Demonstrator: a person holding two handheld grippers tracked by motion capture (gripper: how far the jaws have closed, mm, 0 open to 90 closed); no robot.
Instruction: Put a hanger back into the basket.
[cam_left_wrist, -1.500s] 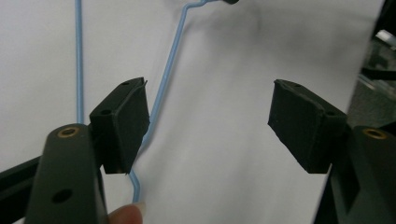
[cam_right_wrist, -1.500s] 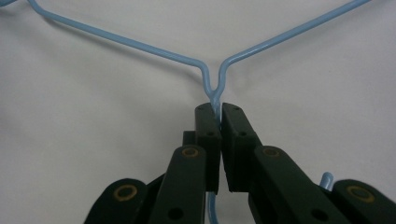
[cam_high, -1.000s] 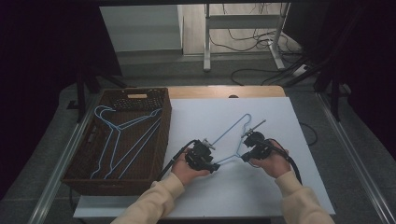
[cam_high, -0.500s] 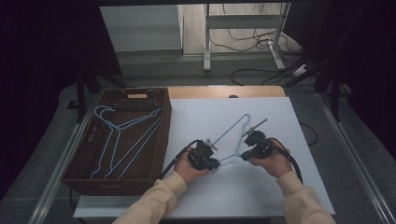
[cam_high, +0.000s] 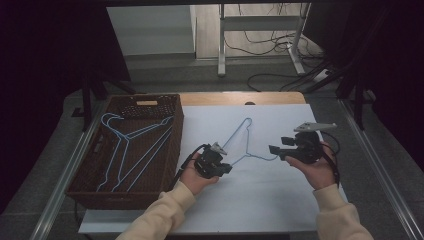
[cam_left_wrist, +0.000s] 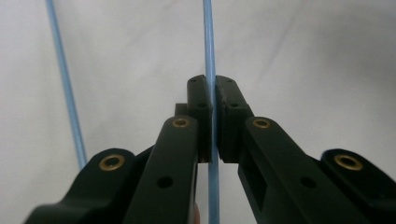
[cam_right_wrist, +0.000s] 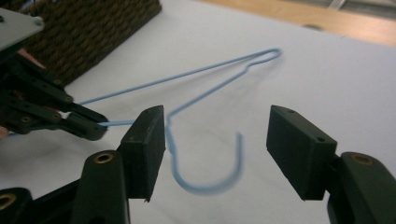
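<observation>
Blue wire forms the hanger (cam_high: 243, 140) lying on the white sheet (cam_high: 260, 200) that covers the table; no writing or label can be read on anything. The left gripper (cam_high: 216, 162) has its jaws closed on one thin straight run of that wire, which passes up between the pads in the left gripper view, with a second run of the hanger (cam_left_wrist: 65, 84) off to the side. The right gripper (cam_high: 280, 149) stands with its jaws wide apart, and in the right gripper view the hanger's hook (cam_right_wrist: 210, 172) curves in the gap between them, touching neither pad as far as can be seen. The hanger's narrow bend points toward the far edge of the sheet. Bare sheet lies open in front of both hands and toward the right edge. A brown wicker basket (cam_high: 85, 172) sits just beside the sheet's left edge and holds more blue hangers (cam_high: 132, 150).
</observation>
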